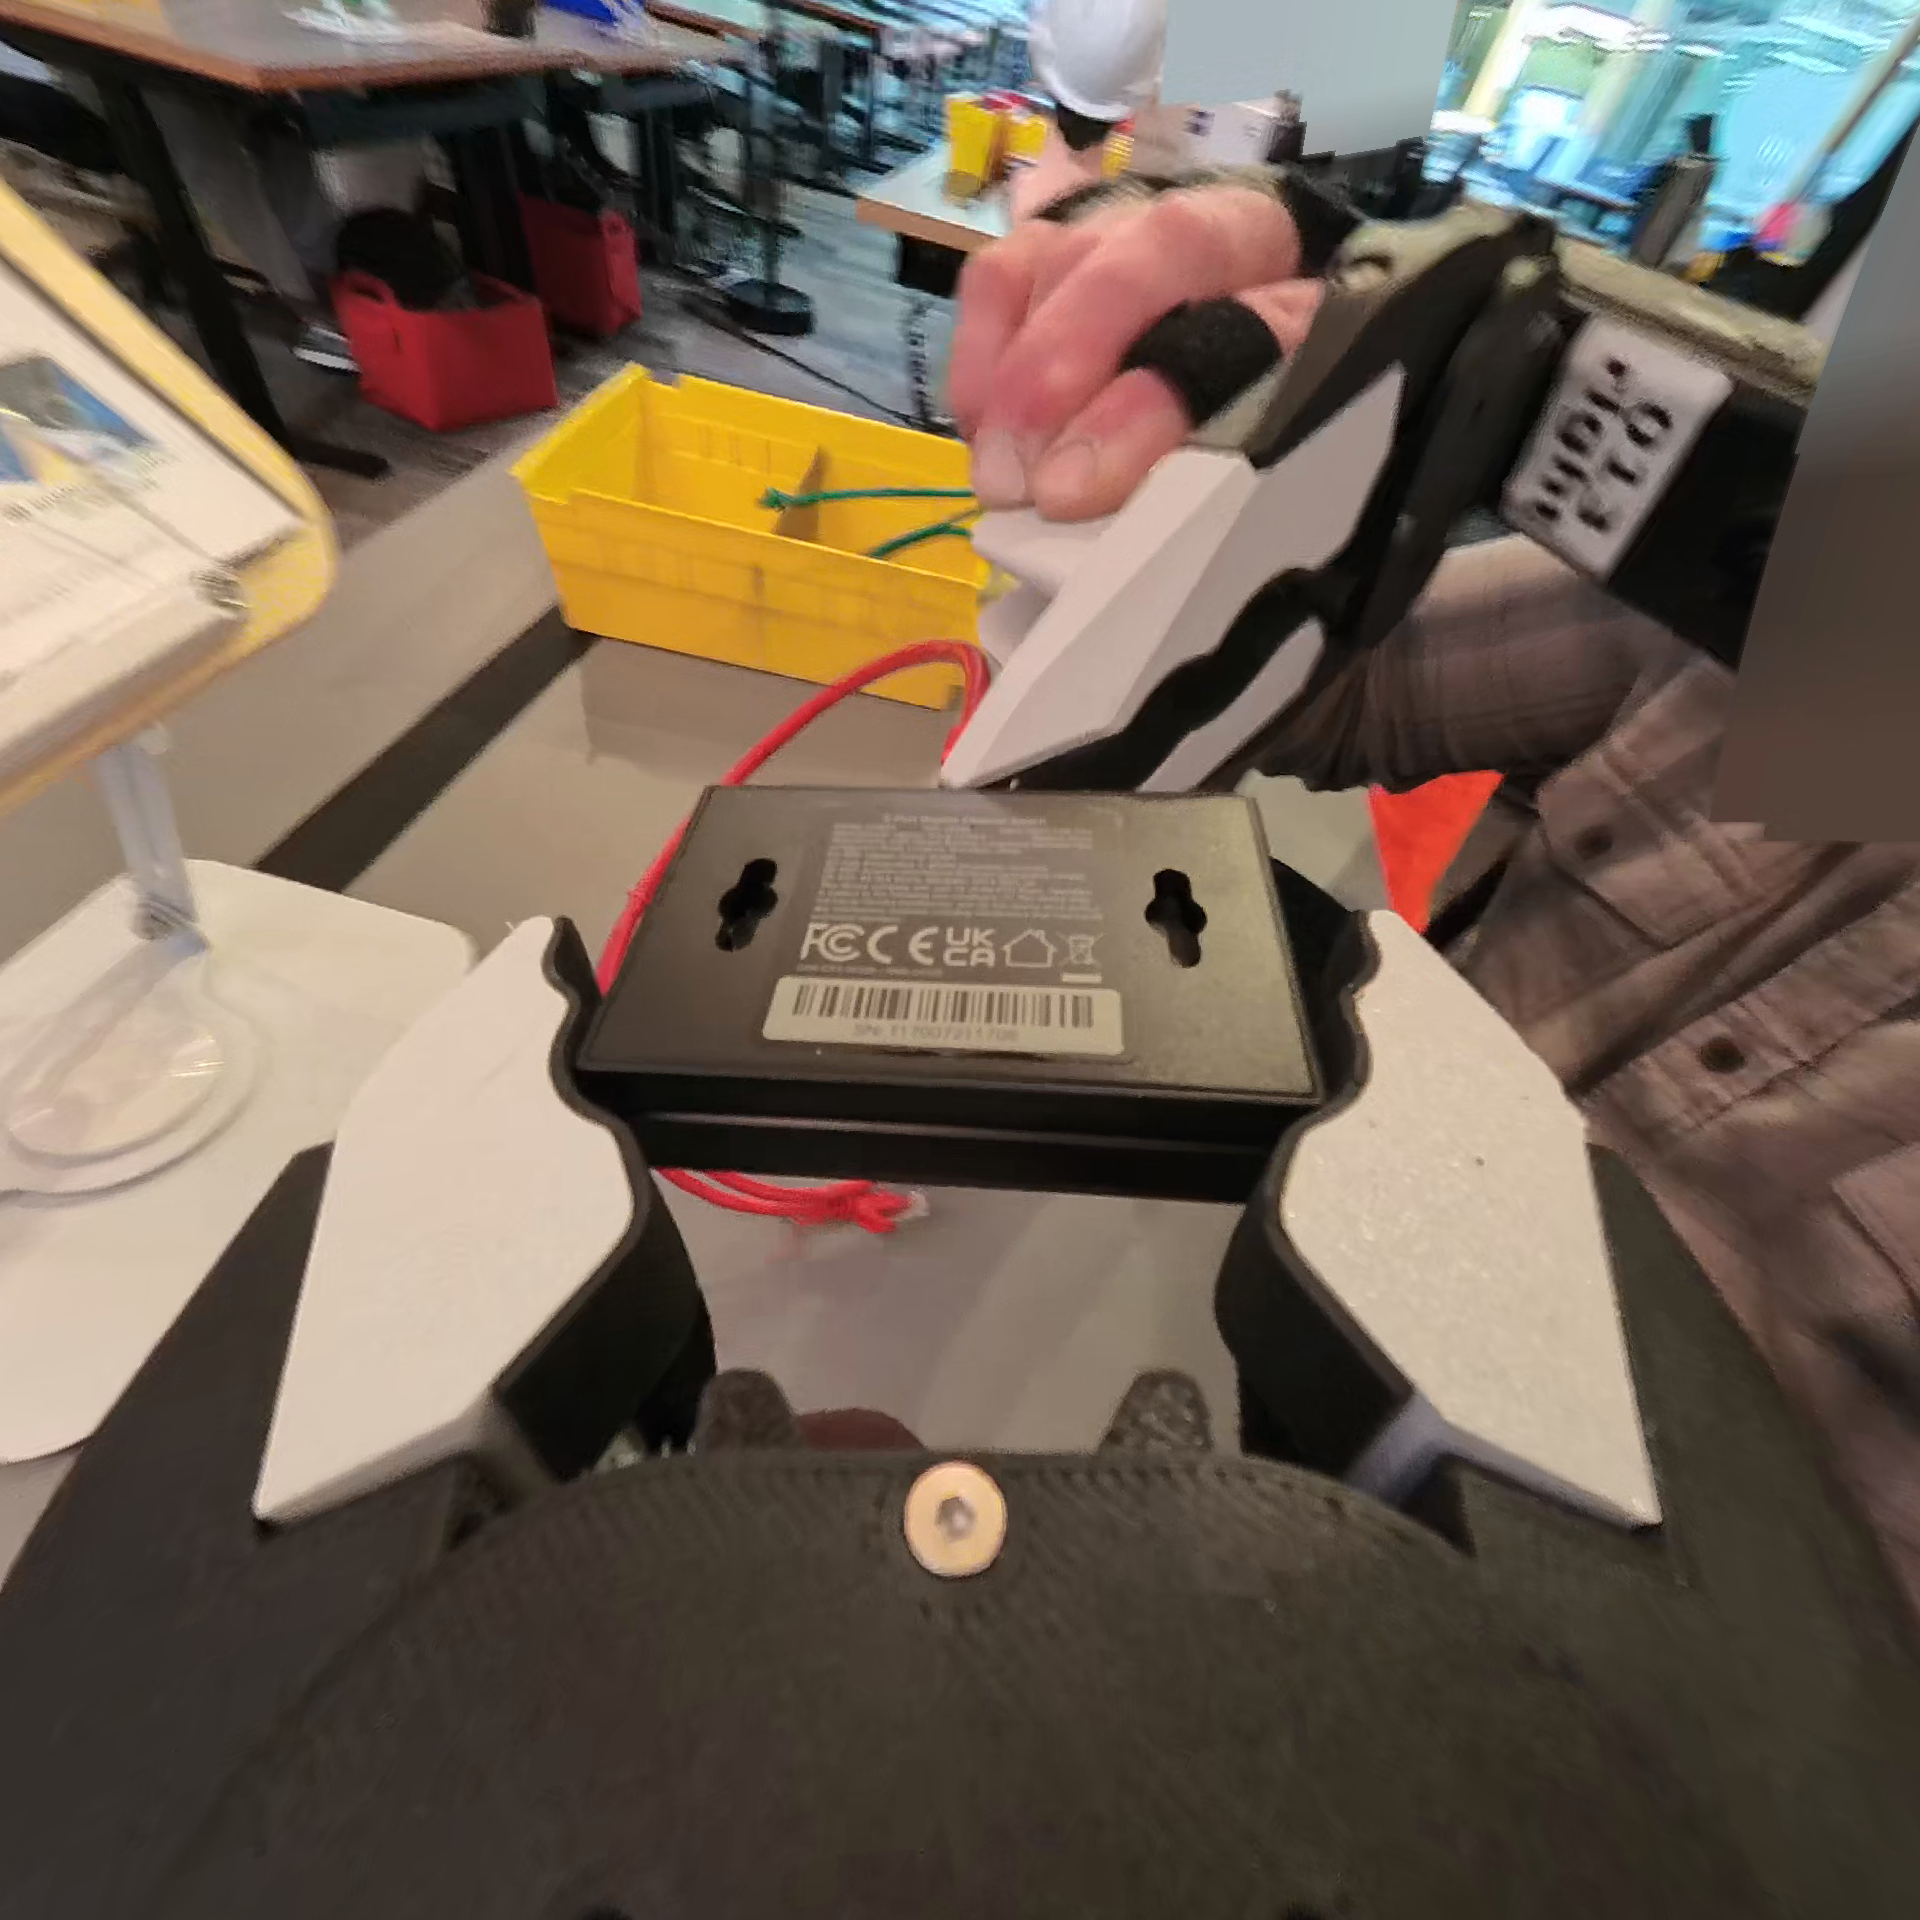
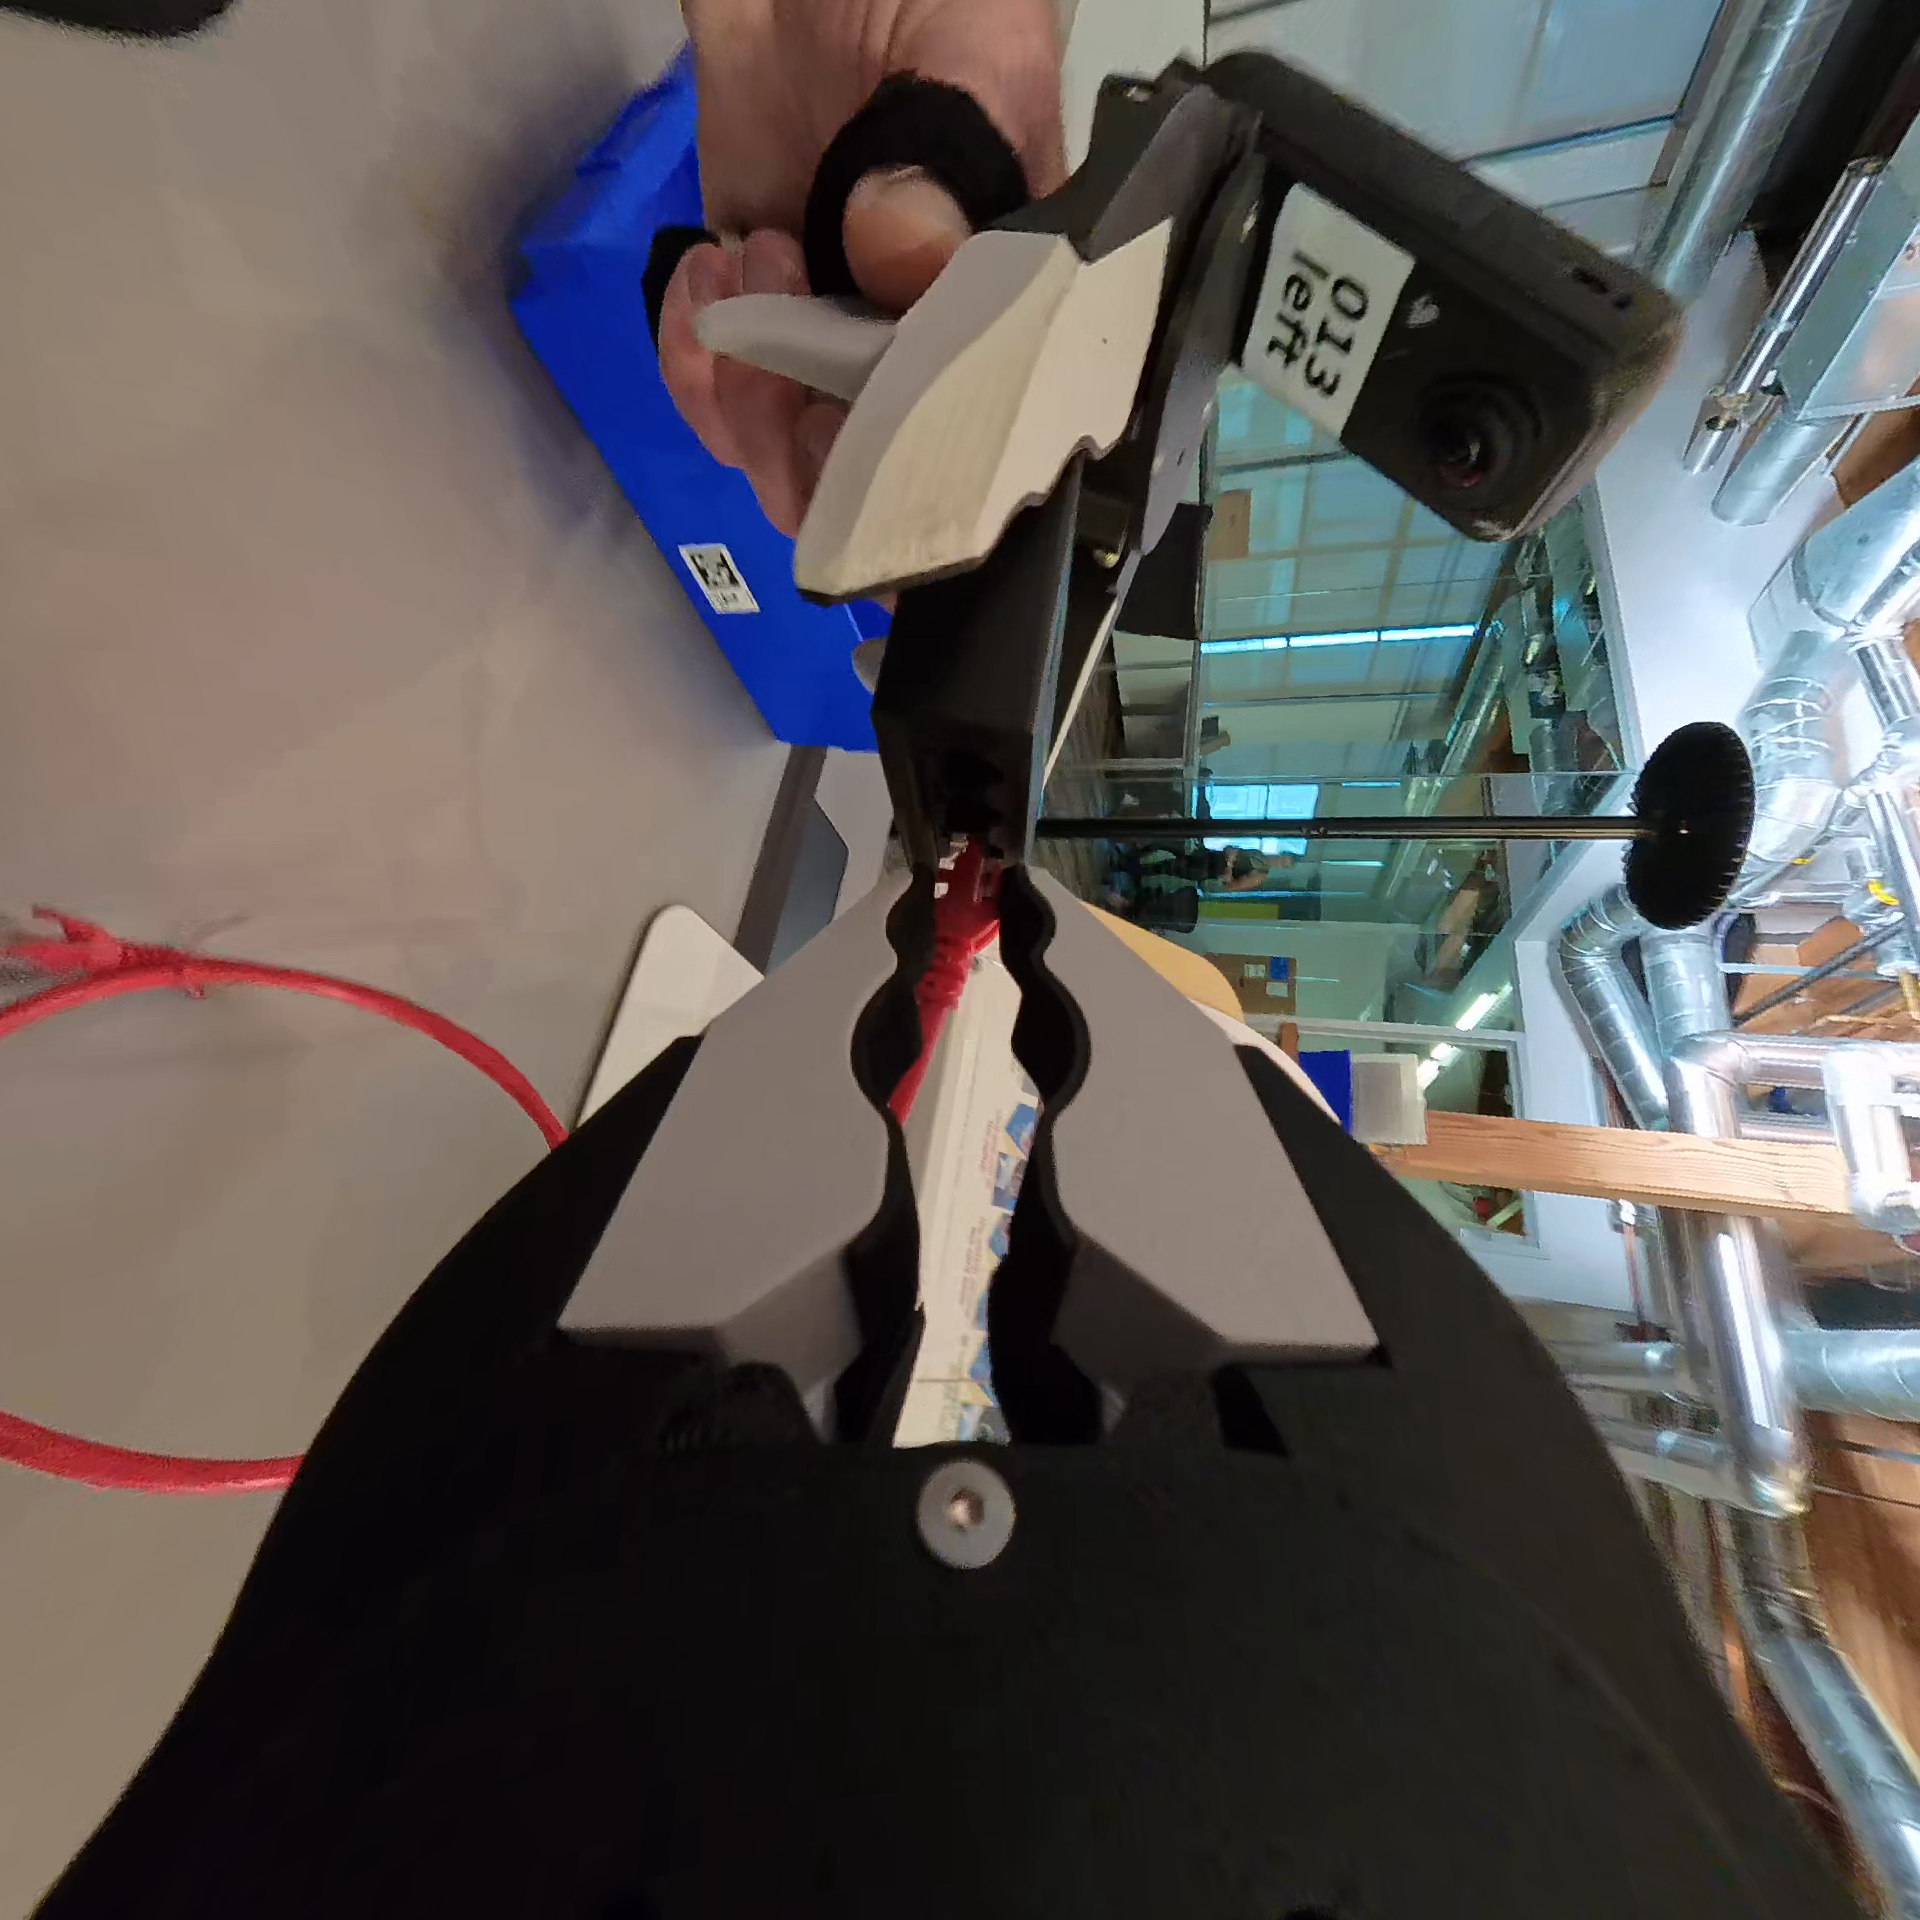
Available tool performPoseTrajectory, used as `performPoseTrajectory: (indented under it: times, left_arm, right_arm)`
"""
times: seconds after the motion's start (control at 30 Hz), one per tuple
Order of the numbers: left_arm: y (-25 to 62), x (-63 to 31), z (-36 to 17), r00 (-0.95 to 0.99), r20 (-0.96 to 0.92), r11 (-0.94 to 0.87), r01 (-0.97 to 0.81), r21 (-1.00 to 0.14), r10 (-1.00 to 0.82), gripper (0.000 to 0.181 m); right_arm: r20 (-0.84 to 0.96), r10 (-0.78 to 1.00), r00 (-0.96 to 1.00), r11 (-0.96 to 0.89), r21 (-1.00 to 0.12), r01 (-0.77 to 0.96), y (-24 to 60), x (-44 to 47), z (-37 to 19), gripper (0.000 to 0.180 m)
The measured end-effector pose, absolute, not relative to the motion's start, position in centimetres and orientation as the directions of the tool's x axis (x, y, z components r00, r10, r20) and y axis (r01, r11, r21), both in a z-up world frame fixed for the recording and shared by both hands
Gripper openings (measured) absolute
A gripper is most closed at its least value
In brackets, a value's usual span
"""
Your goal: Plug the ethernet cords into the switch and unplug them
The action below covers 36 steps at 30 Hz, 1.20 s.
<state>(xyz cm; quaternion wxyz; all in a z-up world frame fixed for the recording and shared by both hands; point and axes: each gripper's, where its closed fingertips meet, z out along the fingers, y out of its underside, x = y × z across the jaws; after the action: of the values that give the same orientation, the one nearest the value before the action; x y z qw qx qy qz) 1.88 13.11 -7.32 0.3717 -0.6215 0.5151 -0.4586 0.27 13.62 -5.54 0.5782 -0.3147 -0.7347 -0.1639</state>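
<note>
In the left wrist view the left gripper (image 1: 951, 1039) is clamped on the black switch (image 1: 951, 956), one finger on each short side, holding it above the grey counter (image 1: 644, 727) with its labelled underside turned up. The red ethernet cord (image 1: 821, 717) loops out from behind the switch, and its loose plug end lies on the counter beneath the switch. Behind stand a yellow bin (image 1: 727, 540) with green cords inside and the right gripper (image 1: 1101, 665), held in a hand (image 1: 1091, 343). In the right wrist view the right gripper (image 2: 961, 914) pinches the red plug (image 2: 961, 894) between its fingertips, the plug's nose right at a port on the switch's (image 2: 956, 717) face; whether it is seated cannot be told. The rest of the cord (image 2: 312, 997) trails across the counter (image 2: 312, 520). This looks like the plugging or unplugging stroke itself. Next comes a straight push or pull along the port's axis, with the left gripper bracing the switch.
</note>
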Motion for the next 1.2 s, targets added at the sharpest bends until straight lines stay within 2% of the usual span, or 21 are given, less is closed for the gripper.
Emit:
performPoseTrajectory:
  times: [0.67, 0.77, 0.87, 0.97, 1.07, 1.2]
  left_arm:
    - [11.6, 3.6, -8.8, 0.013, 0.224, -0.213, -0.356, -0.910, -0.975, 0.128]
    - [10.9, 3.9, -9.2, 0.001, 0.219, -0.204, -0.367, -0.907, -0.976, 0.127]
    - [10.9, 4.3, -8.9, -0.003, 0.231, -0.216, -0.348, -0.912, -0.973, 0.127]
    - [11.0, 4.4, -9.1, 0.007, 0.231, -0.218, -0.360, -0.907, -0.973, 0.127]
    - [11.3, 4.5, -9.2, 0.037, 0.247, -0.244, -0.352, -0.904, -0.968, 0.127]
    - [12.2, 4.3, -9.8, 0.129, 0.269, -0.298, -0.362, -0.883, -0.954, 0.127]
  right_arm:
    - [0.968, 0.230, -0.105, 0.696, -0.088, 0.713, 12.4, 2.6, -6.7, 0.010]
    - [0.930, 0.359, -0.075, 0.723, -0.226, 0.653, 11.8, 2.9, -6.9, 0.011]
    - [0.900, 0.433, -0.039, 0.716, -0.317, 0.622, 11.7, 3.2, -6.7, 0.010]
    - [0.926, 0.376, -0.040, 0.698, -0.255, 0.670, 11.9, 3.5, -7.0, 0.010]
    - [0.960, 0.276, -0.055, 0.653, -0.146, 0.743, 12.3, 3.7, -7.2, 0.011]
    - [0.960, 0.277, -0.042, 0.606, -0.140, 0.783, 13.2, 3.7, -8.0, 0.010]
